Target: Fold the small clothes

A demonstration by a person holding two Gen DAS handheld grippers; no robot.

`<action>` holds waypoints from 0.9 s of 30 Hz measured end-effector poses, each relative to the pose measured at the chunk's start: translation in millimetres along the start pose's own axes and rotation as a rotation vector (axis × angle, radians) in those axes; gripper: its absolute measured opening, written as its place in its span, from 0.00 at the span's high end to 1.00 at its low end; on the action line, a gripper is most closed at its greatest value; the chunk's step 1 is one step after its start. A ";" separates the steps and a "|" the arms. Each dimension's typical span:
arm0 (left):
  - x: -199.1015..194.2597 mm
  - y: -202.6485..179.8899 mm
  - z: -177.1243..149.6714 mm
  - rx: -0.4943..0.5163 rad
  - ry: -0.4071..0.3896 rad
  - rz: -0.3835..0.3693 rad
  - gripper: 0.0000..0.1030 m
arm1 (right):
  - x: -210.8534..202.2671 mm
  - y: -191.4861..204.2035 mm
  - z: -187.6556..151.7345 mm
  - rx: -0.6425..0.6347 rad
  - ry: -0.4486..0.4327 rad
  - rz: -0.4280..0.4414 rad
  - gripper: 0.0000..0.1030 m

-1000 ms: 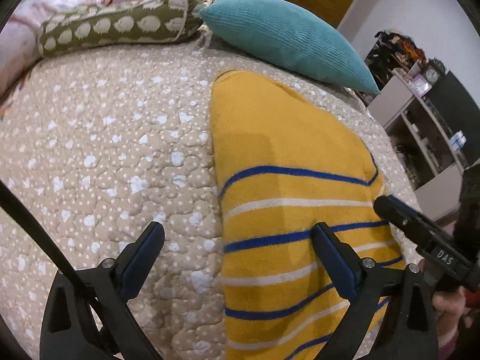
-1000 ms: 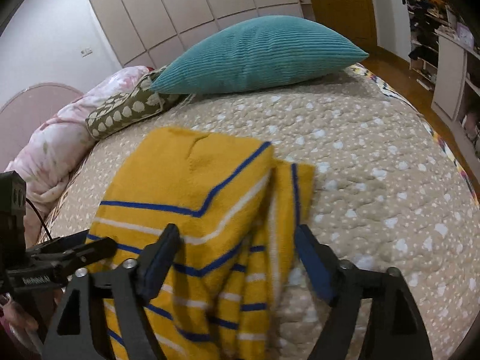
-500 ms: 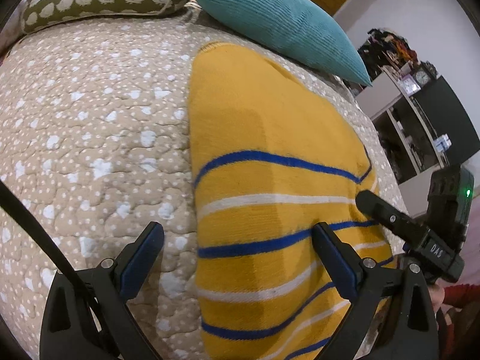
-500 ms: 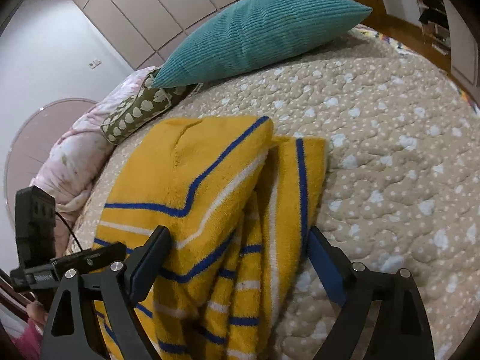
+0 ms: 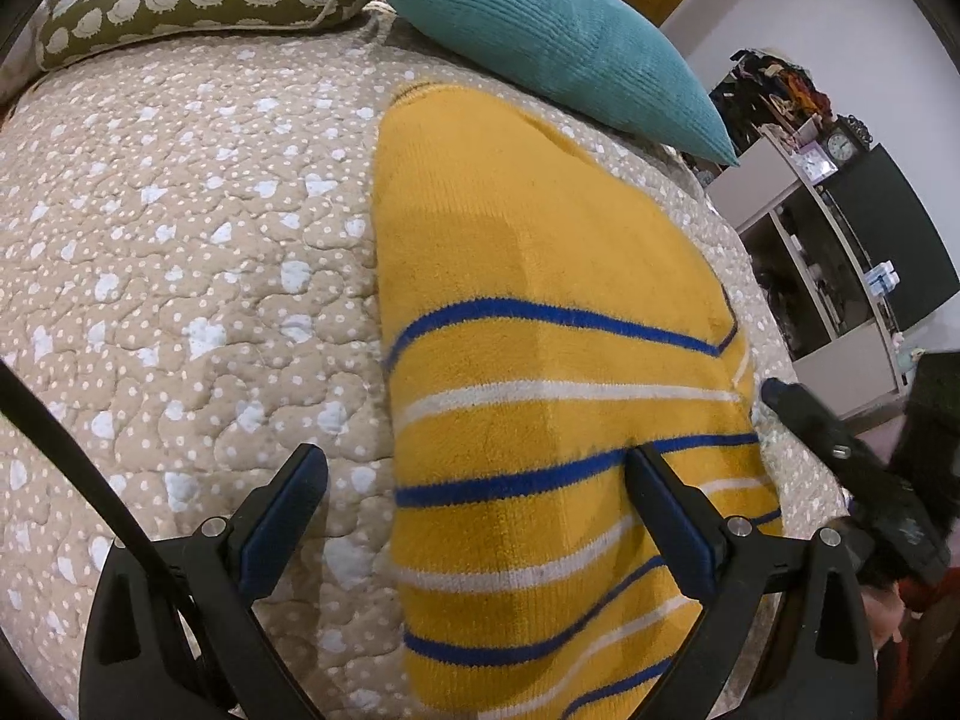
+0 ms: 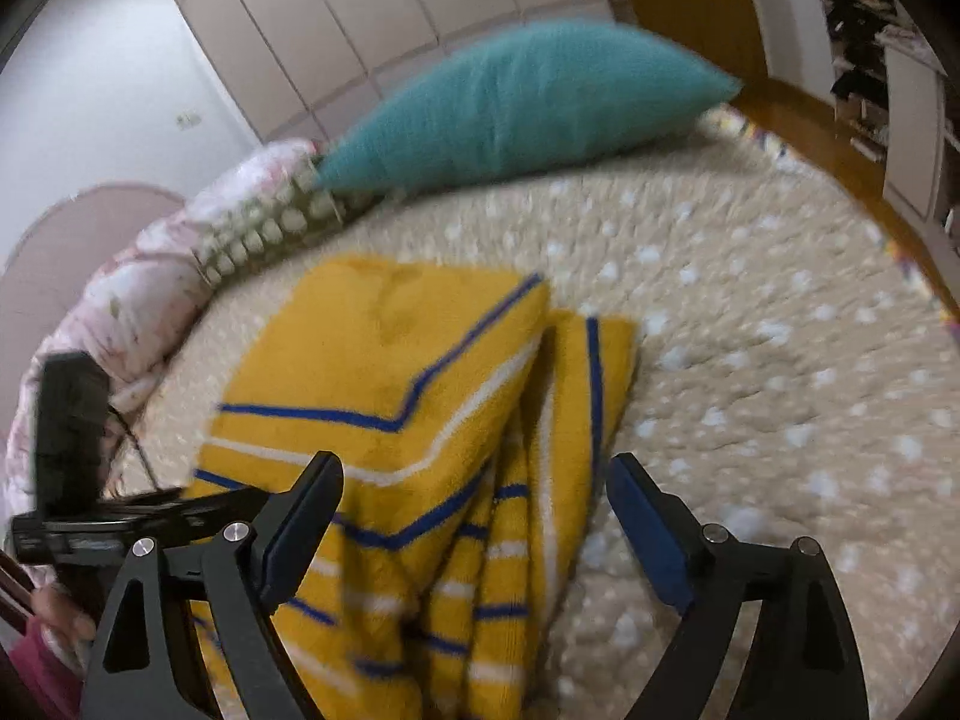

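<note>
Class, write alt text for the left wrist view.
An open left gripper hovers over the edge of a folded yellow striped sweater lying on a beige dotted quilt. A teal cushion lies beyond.

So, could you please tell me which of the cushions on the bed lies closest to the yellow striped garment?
The plain teal ribbed cushion: its lower edge sits just above the yellow striped garment. The olive patterned cushion lies farther off, toward the bed's far left.

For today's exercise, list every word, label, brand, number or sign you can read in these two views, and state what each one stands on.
None can be read.
Clock on the shelf unit: its dial is too small to make out numerals.
Other gripper's black body: pale marking, too blurred to read.
Yellow striped sweater, teal pillow: no text.
</note>
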State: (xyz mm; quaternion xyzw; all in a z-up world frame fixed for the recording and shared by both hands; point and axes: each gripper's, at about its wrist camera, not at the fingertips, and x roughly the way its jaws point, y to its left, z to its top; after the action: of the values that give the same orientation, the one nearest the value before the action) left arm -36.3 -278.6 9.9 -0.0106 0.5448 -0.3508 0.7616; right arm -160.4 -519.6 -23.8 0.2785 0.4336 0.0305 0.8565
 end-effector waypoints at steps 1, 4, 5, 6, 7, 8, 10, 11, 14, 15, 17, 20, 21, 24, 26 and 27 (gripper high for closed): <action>-0.9 0.8 0.6 -0.007 -0.005 0.000 0.04 | -8.6 1.2 0.5 0.002 -0.021 0.017 0.16; 0.1 3.4 0.9 -0.031 0.005 0.000 0.04 | -9.1 9.7 3.4 0.000 0.010 0.074 0.32; -0.2 3.8 0.4 -0.034 0.005 0.002 0.04 | -2.3 13.3 3.5 -0.005 0.040 0.069 0.39; -1.2 3.2 -0.3 -0.032 0.006 0.006 0.04 | 8.5 17.6 3.1 -0.017 0.075 0.051 0.63; -3.0 2.8 -1.2 -0.026 0.007 0.008 0.04 | 14.9 20.7 2.8 -0.033 0.084 0.039 0.79; -6.0 3.0 -2.3 -0.018 0.005 0.009 0.04 | 15.3 20.8 1.5 -0.047 0.074 0.024 0.81; -12.6 2.9 -2.4 -0.002 -0.013 0.007 0.04 | 5.6 18.6 0.5 -0.046 0.035 0.018 0.88; -14.1 3.6 -1.4 -0.001 -0.019 0.003 0.04 | -1.8 15.2 0.1 -0.036 0.014 0.019 0.88; -3.9 4.6 0.0 -0.015 0.008 -0.003 0.04 | -4.2 3.0 -2.6 -0.006 0.006 -0.005 0.89; 1.1 4.5 -1.0 -0.022 0.022 -0.009 0.04 | 3.3 2.4 -4.0 -0.009 0.028 -0.019 0.89; 3.3 2.1 -2.7 -0.011 0.013 -0.009 0.02 | 6.6 2.8 -6.2 -0.013 0.033 -0.022 0.89; 5.6 -2.0 -2.3 0.021 0.022 -0.011 0.02 | -2.7 -9.5 -2.6 0.079 0.013 0.021 0.60; 6.5 -2.3 -1.8 0.026 0.024 -0.015 0.02 | -3.3 -14.1 -1.2 0.101 0.005 0.004 0.30; 11.1 -8.2 -1.0 0.059 0.020 -0.024 0.05 | 3.9 -24.4 -2.5 0.122 0.014 0.004 0.15; 10.4 -12.4 -1.9 0.079 0.014 -0.054 0.24 | 20.4 -27.2 -3.9 0.137 0.063 0.088 0.16; 8.9 -14.3 -1.9 0.077 0.017 -0.075 0.33 | 28.8 -24.6 -5.5 0.129 0.078 0.114 0.18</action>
State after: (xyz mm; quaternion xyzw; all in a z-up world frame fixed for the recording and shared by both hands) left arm -43.9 -293.5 7.5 0.0012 0.5365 -0.3999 0.7432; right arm -151.3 -529.5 -59.6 0.3560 0.4512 0.0622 0.8160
